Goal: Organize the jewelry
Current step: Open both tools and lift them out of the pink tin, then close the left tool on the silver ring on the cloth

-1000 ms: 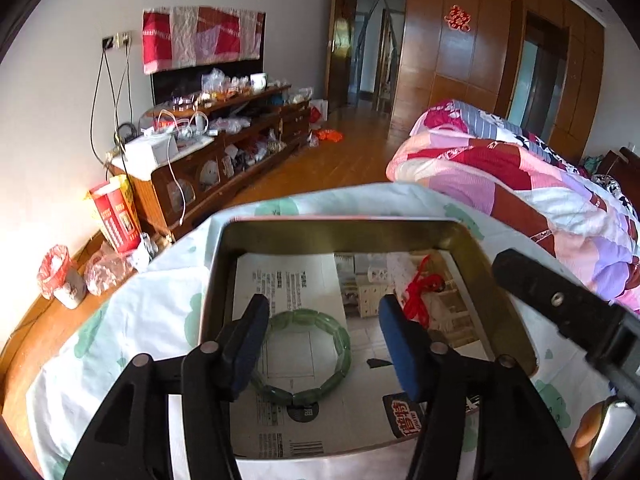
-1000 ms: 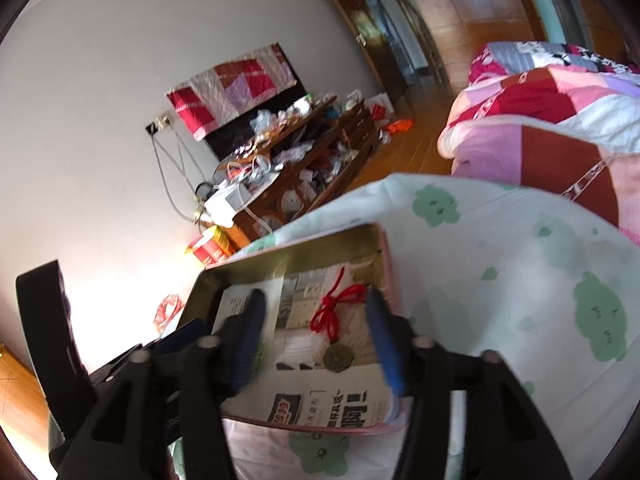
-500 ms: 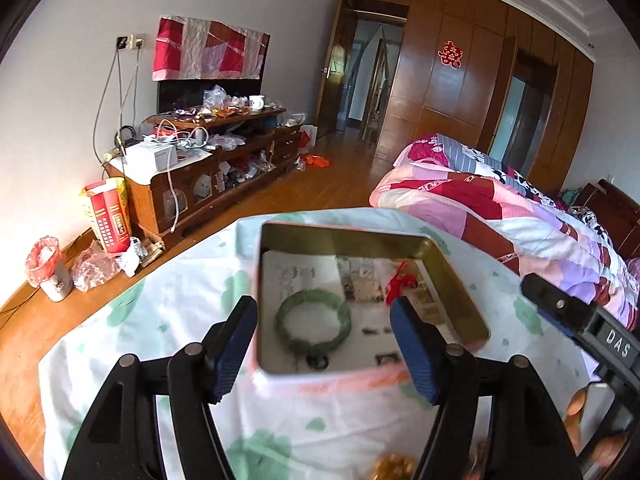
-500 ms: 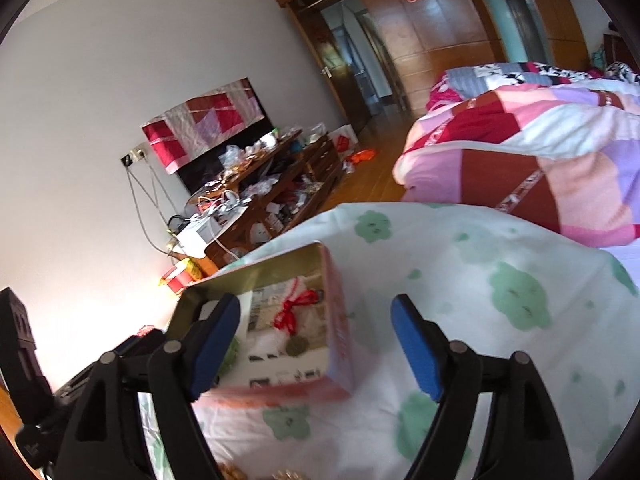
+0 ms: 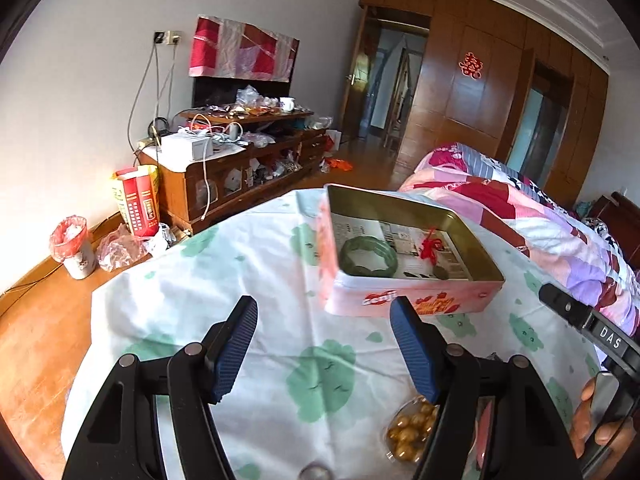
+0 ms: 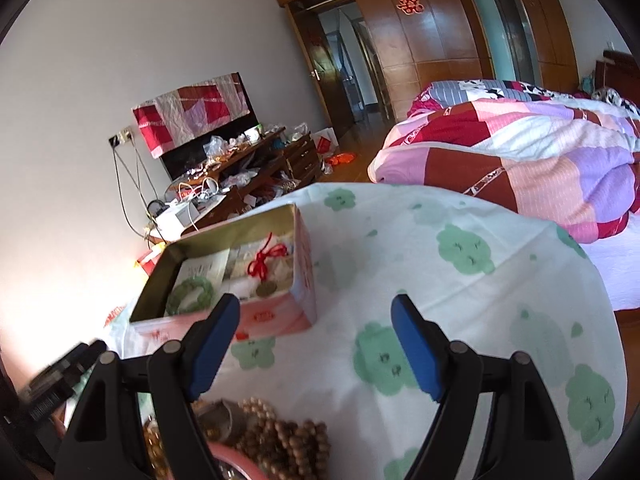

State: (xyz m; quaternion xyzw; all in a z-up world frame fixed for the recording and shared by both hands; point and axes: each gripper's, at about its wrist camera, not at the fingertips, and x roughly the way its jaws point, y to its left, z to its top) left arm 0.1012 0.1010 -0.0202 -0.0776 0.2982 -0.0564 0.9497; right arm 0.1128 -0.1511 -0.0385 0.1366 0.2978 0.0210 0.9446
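Open cloth, right side: the white tablecloth with green cloud prints (image 6: 460,280) lies bare from the tin across to the table's far edge; wide room to pass.
Open cloth, left side: bare cloth (image 5: 208,280) between the tin and the table's left edge.
Main obstacle: the pink rectangular metal tin with gold inner walls (image 5: 404,300) stands upright on the cloth; its raised walls block a level approach.
Room inside tin: a green jade bangle (image 5: 369,257) and a red knotted cord with a coin (image 6: 266,262) take up part of the floor.
Near-edge clutter: a cluster of gold beads (image 5: 412,428) and a heap of brown wooden bead strings (image 6: 288,436) crowd the near edge.
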